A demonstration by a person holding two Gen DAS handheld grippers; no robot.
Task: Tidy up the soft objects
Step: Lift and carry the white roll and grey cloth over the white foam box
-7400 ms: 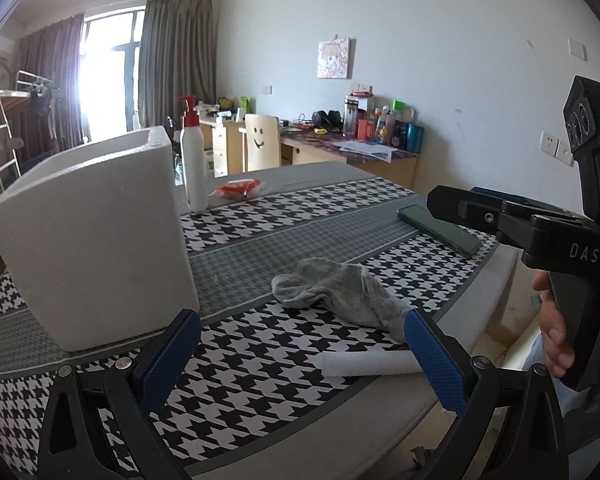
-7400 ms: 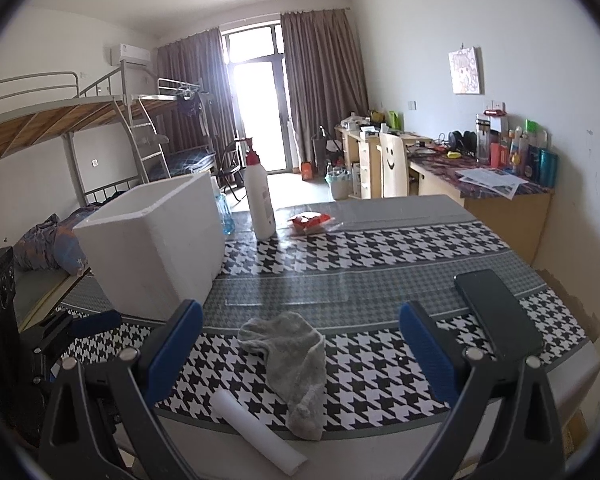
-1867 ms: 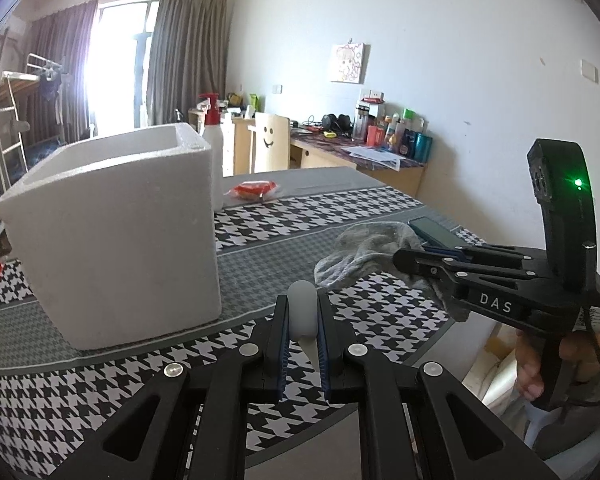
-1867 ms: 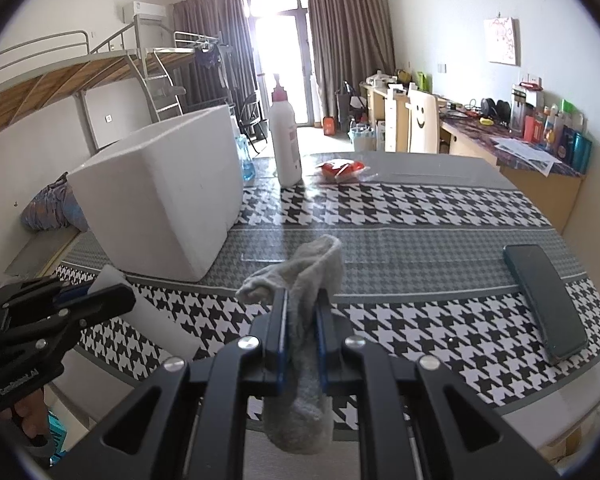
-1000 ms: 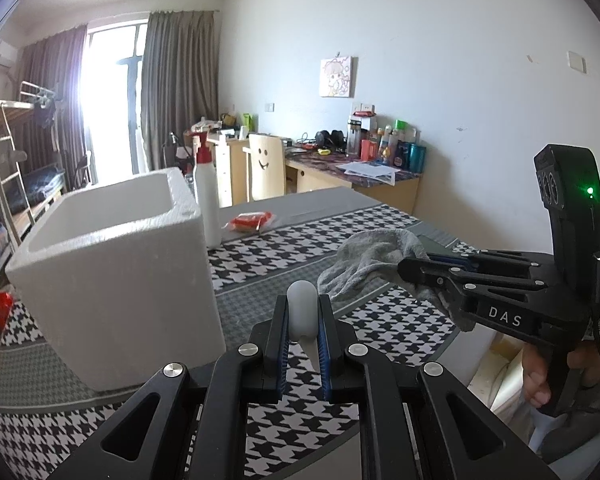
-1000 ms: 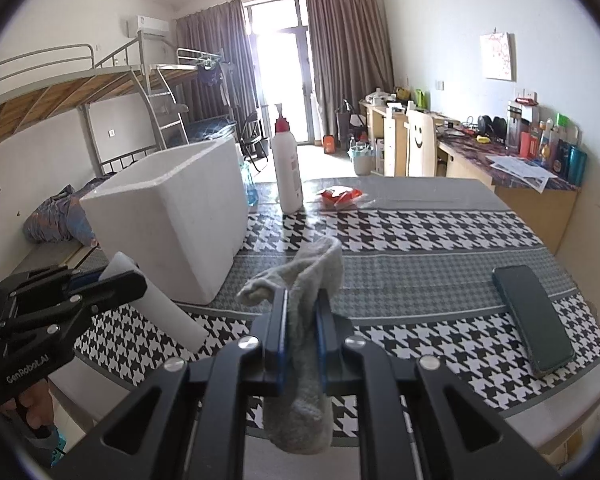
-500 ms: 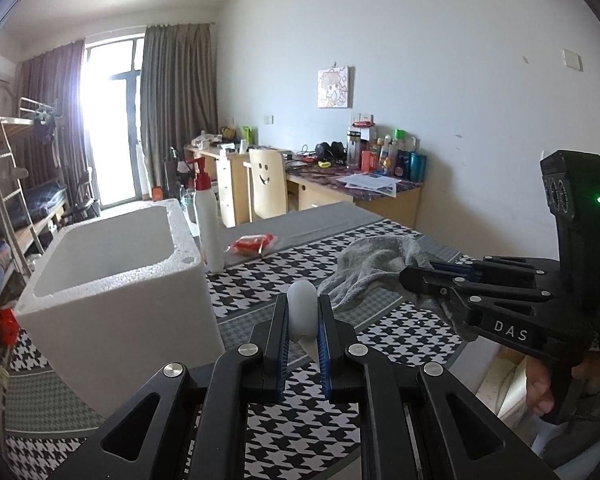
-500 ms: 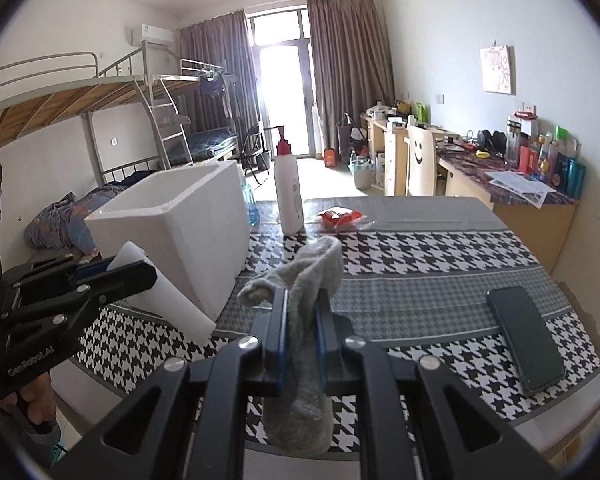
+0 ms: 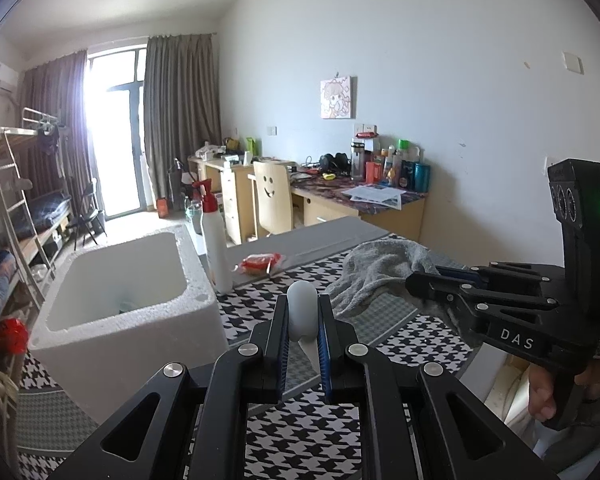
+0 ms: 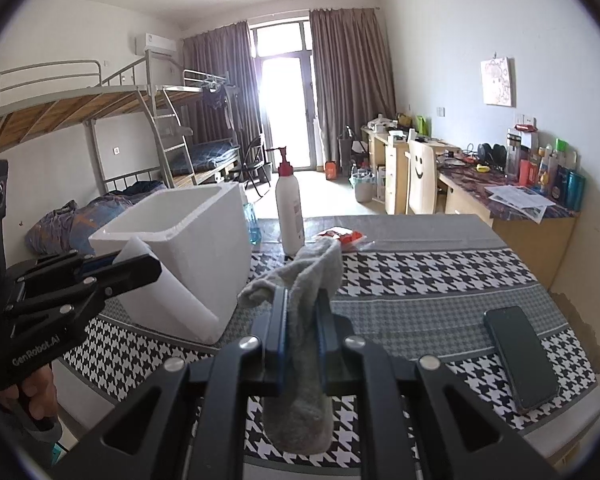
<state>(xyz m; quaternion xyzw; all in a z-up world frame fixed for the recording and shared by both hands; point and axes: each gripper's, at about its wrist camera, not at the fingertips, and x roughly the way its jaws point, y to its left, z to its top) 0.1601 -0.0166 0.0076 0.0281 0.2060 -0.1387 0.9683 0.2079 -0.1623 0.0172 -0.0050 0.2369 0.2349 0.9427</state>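
My left gripper [image 9: 302,320] is shut on a white foam roll [image 9: 301,312] and holds it in the air, beside the white foam box [image 9: 132,320]; the roll also shows in the right wrist view [image 10: 180,292]. My right gripper [image 10: 302,316] is shut on a grey sock [image 10: 304,360] that hangs down between the fingers, above the houndstooth table [image 10: 420,272]. The sock also shows in the left wrist view [image 9: 376,268]. The open box [image 10: 188,264] stands at the table's left, with something small lying in its bottom.
A white pump bottle [image 10: 290,216] and a red snack packet [image 10: 342,237] stand behind the box. A dark phone [image 10: 522,364] lies at the table's right edge. A desk with a chair [image 10: 420,184] and bunk beds [image 10: 100,136] are beyond.
Both grippers have risen with their loads over the last second. The left view now looks down into the box's open top. Earlier, both grippers were open and the sock and roll lay on the table.
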